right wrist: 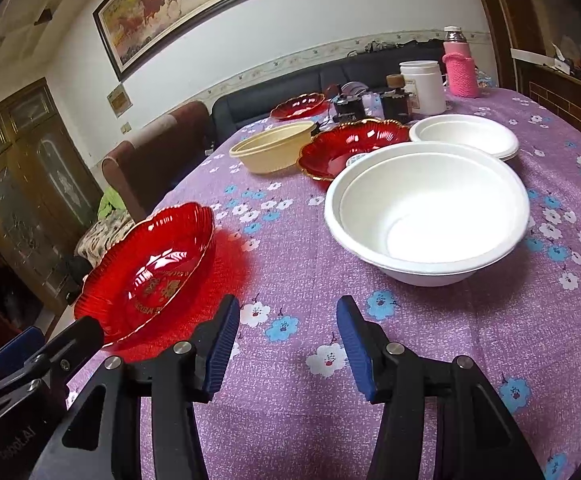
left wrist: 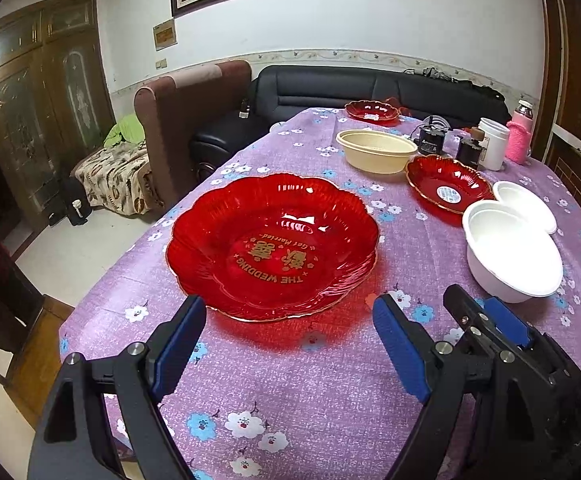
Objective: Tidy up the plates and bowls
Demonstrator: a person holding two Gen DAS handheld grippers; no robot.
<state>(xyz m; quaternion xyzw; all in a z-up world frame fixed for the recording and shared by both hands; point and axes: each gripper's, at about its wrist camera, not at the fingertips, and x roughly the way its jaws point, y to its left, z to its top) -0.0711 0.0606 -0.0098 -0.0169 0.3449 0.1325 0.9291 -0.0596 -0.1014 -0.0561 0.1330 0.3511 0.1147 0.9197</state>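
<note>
Red plate (left wrist: 272,246) before released left hand-held gripper (left wrist: 290,344); white bowl (right wrist: 426,210) before released right hand-held gripper (right wrist: 288,350).

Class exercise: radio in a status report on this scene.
Left gripper open, empty. Right gripper open, empty. Red plate, white bowl untouched. Nothing blocking.

red plate (left wrist: 272,246) gold lettering | white bowl (right wrist: 426,210) | purple floral tablecloth (left wrist: 290,380)

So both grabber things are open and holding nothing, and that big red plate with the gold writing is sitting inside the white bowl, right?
Not quite. The big red plate sits on the purple tablecloth, apart from the white bowl, as the left wrist view shows. The rest holds: the left gripper and right gripper have open, empty jaws.
</note>
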